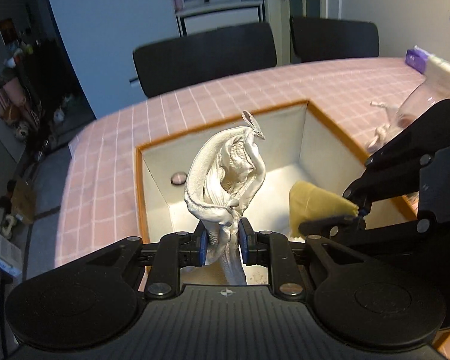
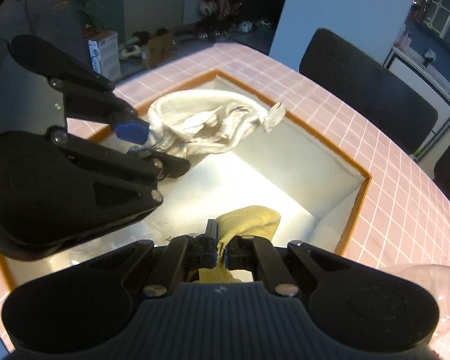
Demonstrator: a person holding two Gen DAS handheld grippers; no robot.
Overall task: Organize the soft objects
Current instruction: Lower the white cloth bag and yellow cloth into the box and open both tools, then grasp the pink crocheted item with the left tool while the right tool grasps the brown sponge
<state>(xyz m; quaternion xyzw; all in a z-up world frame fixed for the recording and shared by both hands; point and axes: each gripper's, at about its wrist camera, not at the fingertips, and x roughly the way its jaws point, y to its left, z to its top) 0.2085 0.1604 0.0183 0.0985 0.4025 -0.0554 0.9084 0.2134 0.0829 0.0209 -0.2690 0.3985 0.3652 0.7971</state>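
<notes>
The left gripper [image 1: 223, 241] was clamped on a limp white sock [image 1: 225, 177], light and floppy, above the orange-rimmed box [image 1: 141, 180]. The right gripper [image 2: 222, 249] pinched a soft yellow cloth [image 2: 249, 219] by its bunched edge over the box.

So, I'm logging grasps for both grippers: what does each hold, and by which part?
Left gripper pinches the white garment at its bunched lower end; right gripper pinches the yellow cloth by an edge.
</notes>
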